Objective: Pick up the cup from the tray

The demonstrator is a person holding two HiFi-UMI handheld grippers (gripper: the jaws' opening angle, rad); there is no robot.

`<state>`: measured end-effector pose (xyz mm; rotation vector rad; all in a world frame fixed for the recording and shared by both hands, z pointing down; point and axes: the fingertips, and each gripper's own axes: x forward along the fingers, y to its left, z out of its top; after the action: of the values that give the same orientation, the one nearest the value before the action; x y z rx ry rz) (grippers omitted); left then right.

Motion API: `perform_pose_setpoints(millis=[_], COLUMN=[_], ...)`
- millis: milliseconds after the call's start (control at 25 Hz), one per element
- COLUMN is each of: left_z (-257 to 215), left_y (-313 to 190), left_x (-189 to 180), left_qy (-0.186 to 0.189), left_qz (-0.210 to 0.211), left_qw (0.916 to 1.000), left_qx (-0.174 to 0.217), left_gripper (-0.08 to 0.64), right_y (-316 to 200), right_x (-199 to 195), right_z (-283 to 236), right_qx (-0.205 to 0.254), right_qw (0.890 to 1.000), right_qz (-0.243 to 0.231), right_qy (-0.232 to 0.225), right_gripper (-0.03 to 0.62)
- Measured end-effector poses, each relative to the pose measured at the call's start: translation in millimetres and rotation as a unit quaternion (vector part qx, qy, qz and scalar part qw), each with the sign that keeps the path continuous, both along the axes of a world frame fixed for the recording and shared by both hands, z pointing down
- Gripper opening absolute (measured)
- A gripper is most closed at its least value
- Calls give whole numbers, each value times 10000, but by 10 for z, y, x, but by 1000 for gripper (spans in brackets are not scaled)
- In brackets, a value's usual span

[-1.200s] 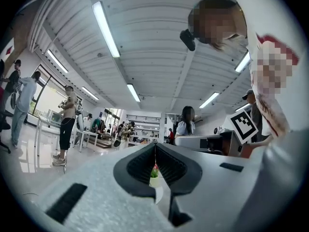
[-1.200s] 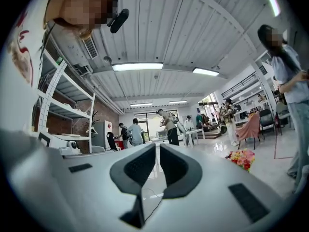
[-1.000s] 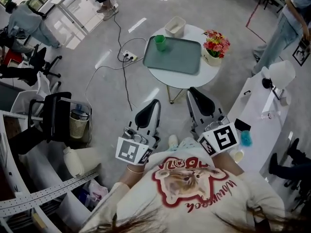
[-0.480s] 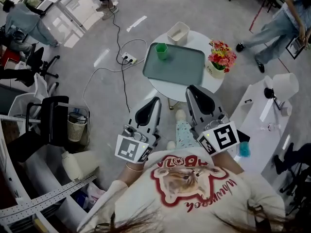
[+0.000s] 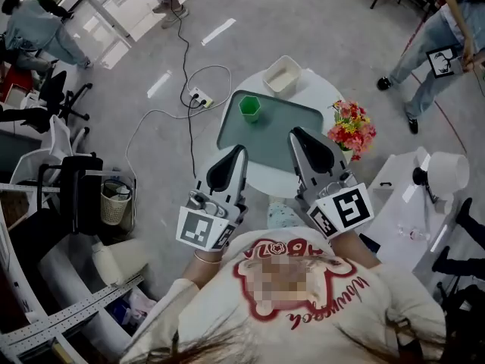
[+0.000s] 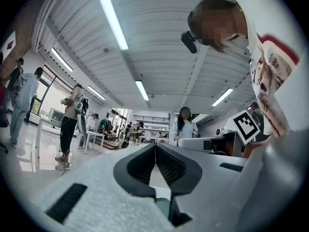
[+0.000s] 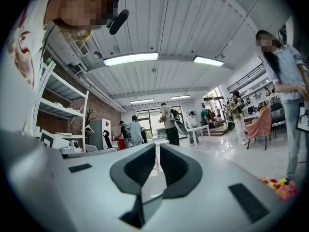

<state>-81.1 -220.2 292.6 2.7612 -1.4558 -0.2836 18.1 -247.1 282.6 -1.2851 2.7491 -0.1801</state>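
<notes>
A small green cup [image 5: 249, 108] stands upright at the far left corner of a grey-green tray [image 5: 282, 142] on a round white table [image 5: 333, 101]. In the head view my left gripper [image 5: 239, 150] and right gripper [image 5: 294, 133] are held side by side at the table's near side, their tips over the tray's near part, well short of the cup. The left gripper [image 6: 155, 148] has its jaws together with nothing between them. My right gripper [image 7: 158, 149] is likewise shut and empty. Neither gripper view shows the cup.
A white square container [image 5: 282, 75] sits at the table's far edge and a pot of flowers [image 5: 352, 126] at its right. A power strip [image 5: 199, 97] with cables lies on the floor to the left. A white desk with a lamp [image 5: 436, 174] stands right; people walk around.
Both grippers have moved forward together toward the round table, which now lies much closer in the head view. Their tips now overlap the tray's near part. Jaws unchanged.
</notes>
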Motion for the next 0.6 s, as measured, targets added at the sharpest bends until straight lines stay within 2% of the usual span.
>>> perform_pose_setpoints(millis=[320,600], left_z=[-85,30], left_y=[-588,-803], left_x=[27,-76], left_qy=[70,122], left_qz=[-368,-503], left_qw=[9993,9984], left_qx=[-1,-216], left_gripper=[14,15], right_y=[-697,-923], right_x=[46,-47], right_z=[17,83], right_qx=[-170,-303], right_qw=[9994,9986], right_qz=[-291,-427], right_qy=[-25,-65], right_gripper=[44,44])
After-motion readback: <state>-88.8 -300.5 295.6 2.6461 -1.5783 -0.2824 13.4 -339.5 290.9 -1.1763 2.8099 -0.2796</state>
